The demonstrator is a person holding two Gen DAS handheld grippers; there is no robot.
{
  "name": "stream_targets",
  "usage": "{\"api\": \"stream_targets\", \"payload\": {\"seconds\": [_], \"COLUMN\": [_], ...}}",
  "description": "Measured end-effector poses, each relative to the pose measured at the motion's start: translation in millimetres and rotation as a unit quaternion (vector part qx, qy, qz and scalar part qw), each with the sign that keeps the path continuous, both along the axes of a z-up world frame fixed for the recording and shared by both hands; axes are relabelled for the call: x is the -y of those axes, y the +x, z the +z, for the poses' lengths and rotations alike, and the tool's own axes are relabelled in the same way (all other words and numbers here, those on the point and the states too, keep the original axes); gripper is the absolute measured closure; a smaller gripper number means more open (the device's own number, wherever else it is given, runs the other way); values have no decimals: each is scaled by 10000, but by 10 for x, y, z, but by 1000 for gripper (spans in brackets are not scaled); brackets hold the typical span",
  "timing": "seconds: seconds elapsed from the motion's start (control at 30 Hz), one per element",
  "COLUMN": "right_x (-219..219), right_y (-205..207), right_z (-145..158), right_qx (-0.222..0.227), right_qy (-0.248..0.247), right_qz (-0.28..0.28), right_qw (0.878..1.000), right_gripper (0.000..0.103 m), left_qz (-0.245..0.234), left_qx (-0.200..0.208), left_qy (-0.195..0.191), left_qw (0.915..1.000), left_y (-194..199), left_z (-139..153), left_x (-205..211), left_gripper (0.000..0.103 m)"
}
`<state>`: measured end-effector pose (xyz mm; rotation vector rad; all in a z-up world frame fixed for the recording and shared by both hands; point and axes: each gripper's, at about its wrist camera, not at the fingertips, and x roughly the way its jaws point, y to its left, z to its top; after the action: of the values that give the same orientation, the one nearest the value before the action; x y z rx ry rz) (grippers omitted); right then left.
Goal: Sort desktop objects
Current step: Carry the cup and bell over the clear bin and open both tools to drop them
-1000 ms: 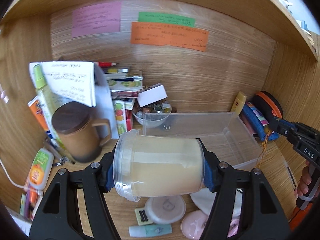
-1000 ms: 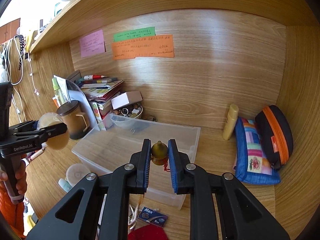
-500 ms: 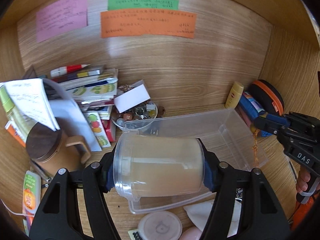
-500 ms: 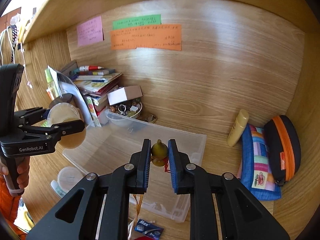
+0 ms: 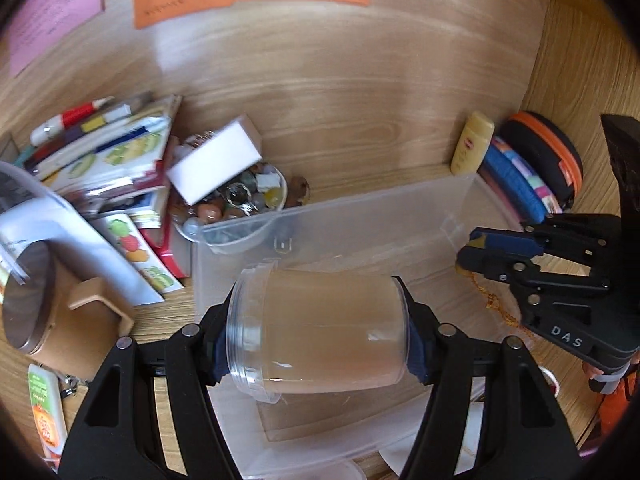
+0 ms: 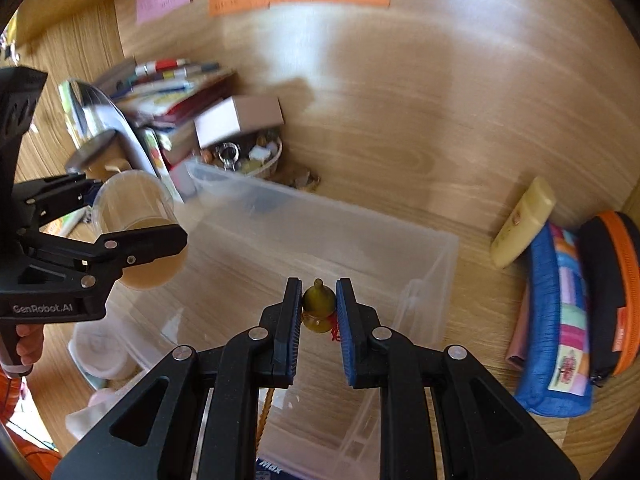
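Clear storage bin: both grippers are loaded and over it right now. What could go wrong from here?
1. The left gripper holds the clear jar sideways by its two ends; if it drops that way, it may roll in the clear storage bin.
2. The right gripper pinches a small gourd charm, and its cord hangs loose and could snag on the bin rim.
3. Both grippers are close together over the bin and could bump.

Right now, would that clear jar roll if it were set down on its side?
Probably: the jar is a smooth cylinder, held sideways. It looks like light plastic, so likely not fragile. Its slick wall might slip, though the left hand-held gripper pinches its ends.
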<state>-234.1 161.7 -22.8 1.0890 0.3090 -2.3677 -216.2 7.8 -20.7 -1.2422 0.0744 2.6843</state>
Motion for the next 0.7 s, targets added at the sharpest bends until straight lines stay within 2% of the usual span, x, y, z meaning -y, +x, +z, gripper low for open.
{"api": "stream_targets", "payload": {"seconds": [0.27, 0.37, 0.7], "right_x": [64, 70, 149], "right_y": [-78, -83, -65], "right_z": [-207, -244, -312], "right_qx": [248, 262, 275], "right_qy": [277, 367, 577], "right_qz": [86, 99, 188], "right_qw": [9993, 9989, 9978], "right_gripper": [88, 88, 88], "left_qz": [-218, -208, -321], "left_qx": [323, 369, 631], "left_qy": [-171, -341, -552], "left_qw": [9991, 9985, 9960], "left_y": [-100, -125, -185], "left_z": [-186, -236, -380], "left_x": [-106, -158, -263], "left_gripper": [37, 37, 37]}}
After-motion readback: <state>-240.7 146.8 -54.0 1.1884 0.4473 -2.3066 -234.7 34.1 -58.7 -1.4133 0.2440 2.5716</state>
